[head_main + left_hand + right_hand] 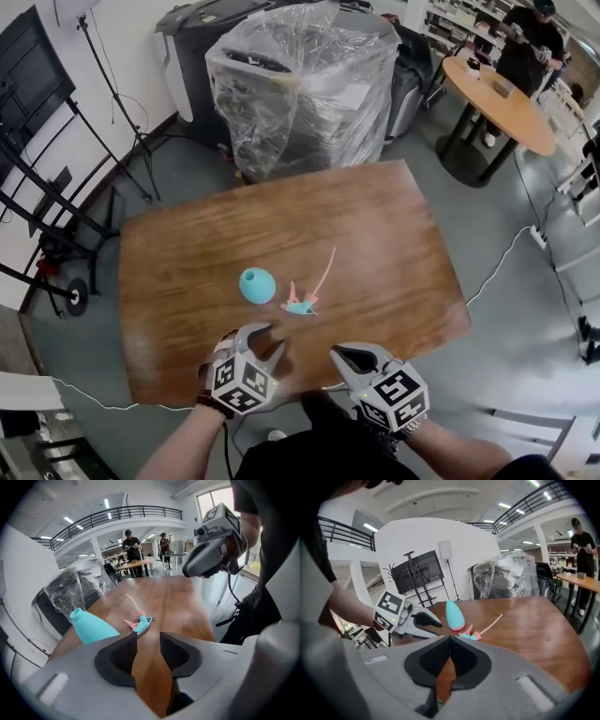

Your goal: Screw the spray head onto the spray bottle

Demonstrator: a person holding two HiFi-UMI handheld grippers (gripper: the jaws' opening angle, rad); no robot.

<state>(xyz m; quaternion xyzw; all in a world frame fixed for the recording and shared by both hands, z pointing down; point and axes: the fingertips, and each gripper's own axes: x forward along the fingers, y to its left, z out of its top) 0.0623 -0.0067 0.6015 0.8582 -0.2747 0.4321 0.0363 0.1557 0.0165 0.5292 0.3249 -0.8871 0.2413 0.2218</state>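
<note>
Both hand-held grippers hover over the near edge of the wooden surface [375, 234], and neither one carries anything. On the left hand-held gripper [267, 339] the jaws stand apart – its own view shows only bare wood in the gap between the dark pads [123, 653]. On the right hand-held gripper [339, 353] the jaws are clenched tip to tip, with nothing caught between them. Both are aimed toward the middle of the surface.

The spray bottle [257, 284] stands there upright, a teal body that narrows toward an open neck, a little left of centre and just beyond the left gripper. The spray head [302, 305] lies on its side just to the right of the bottle, close to it but not screwed on; whether the two touch I cannot tell. It is teal with a pink trigger, and its thin pale dip tube [325, 272] runs away from it toward the far right, flat on the wood. From the right gripper view the bottle [454, 615] and the head [471, 633] sit ahead, with the left gripper [426, 619] to their left.

Farther out, past the far edge of the surface, stands a tall stack wrapped in clear plastic [300, 75]. At the far right is a round wooden table [502, 103] with a person [530, 42] in dark clothes beside it. A black tripod stand [112, 103] rises at the far left, and a white cable [497, 262] trails across the grey floor on the right.
</note>
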